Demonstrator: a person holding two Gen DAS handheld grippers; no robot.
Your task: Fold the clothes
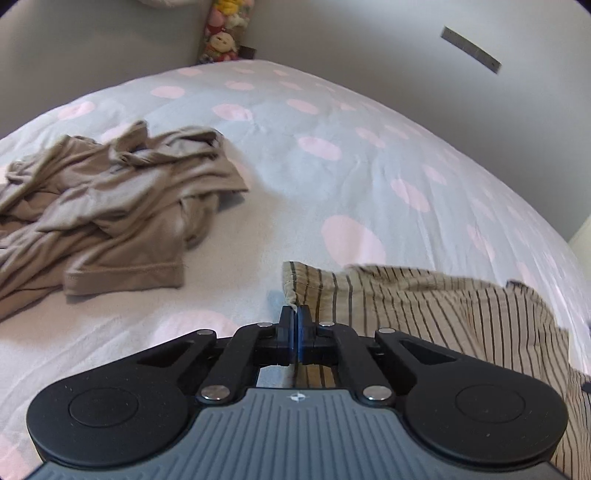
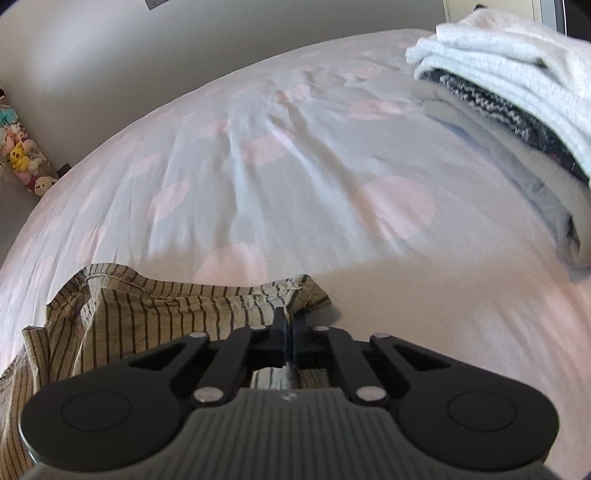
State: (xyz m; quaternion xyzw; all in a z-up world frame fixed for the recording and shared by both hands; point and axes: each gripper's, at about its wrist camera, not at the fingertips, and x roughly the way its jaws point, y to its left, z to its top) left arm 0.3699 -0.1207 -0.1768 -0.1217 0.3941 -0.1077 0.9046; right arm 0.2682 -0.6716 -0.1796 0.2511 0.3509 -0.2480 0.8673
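A beige garment with thin dark stripes (image 1: 424,314) lies on the bed. My left gripper (image 1: 295,314) is shut on its left corner, just above the sheet. In the right wrist view the same striped garment (image 2: 166,310) spreads to the left, and my right gripper (image 2: 290,321) is shut on its right corner. A crumpled tan shirt (image 1: 110,214) lies on the bed, to the left of and beyond the left gripper.
The bed has a pale sheet with pink dots (image 1: 332,147). A stack of folded clothes with a white knit on top (image 2: 517,92) sits at the right. Plush toys (image 1: 225,33) stand by the grey wall beyond the bed.
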